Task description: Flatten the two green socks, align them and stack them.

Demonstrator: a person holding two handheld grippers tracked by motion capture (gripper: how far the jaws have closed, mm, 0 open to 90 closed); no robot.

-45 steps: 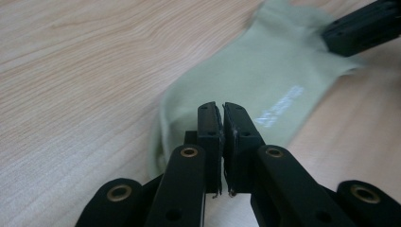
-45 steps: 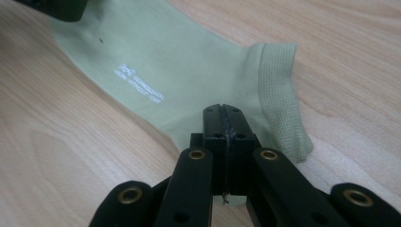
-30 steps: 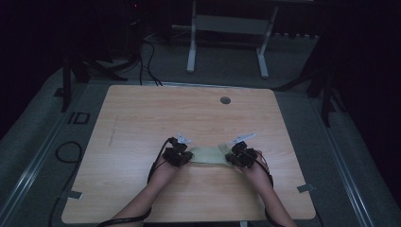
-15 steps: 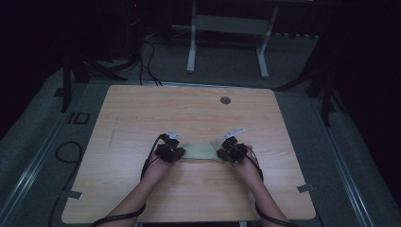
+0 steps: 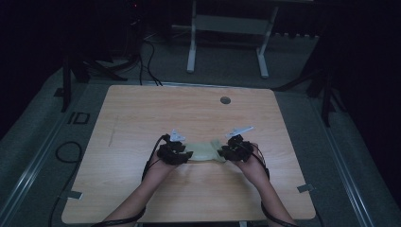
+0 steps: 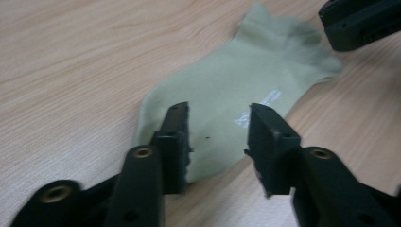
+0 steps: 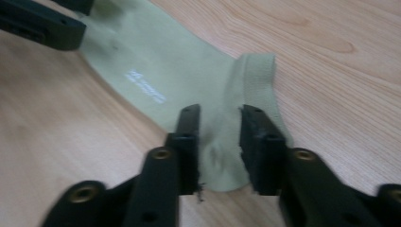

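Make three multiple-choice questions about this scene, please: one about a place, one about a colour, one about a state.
1. Where does the sock lie?
A. On the floor
B. On the wooden table, between the two tongs
C. Over the table's far edge

2. What colour is the sock?
A. Pale green
B. Red
C. Black

3. How do the left tongs stand?
A. Shut tight on the sock
B. Lifted with the sock hanging
C. Open, jaws apart over the flat sock

Answers:
1. B, the high view shows it flat on the table between the left tongs and the right tongs.
2. A, both gripper views show pale green fabric.
3. C, a gap with sock shows between the jaws, which have just been opening.
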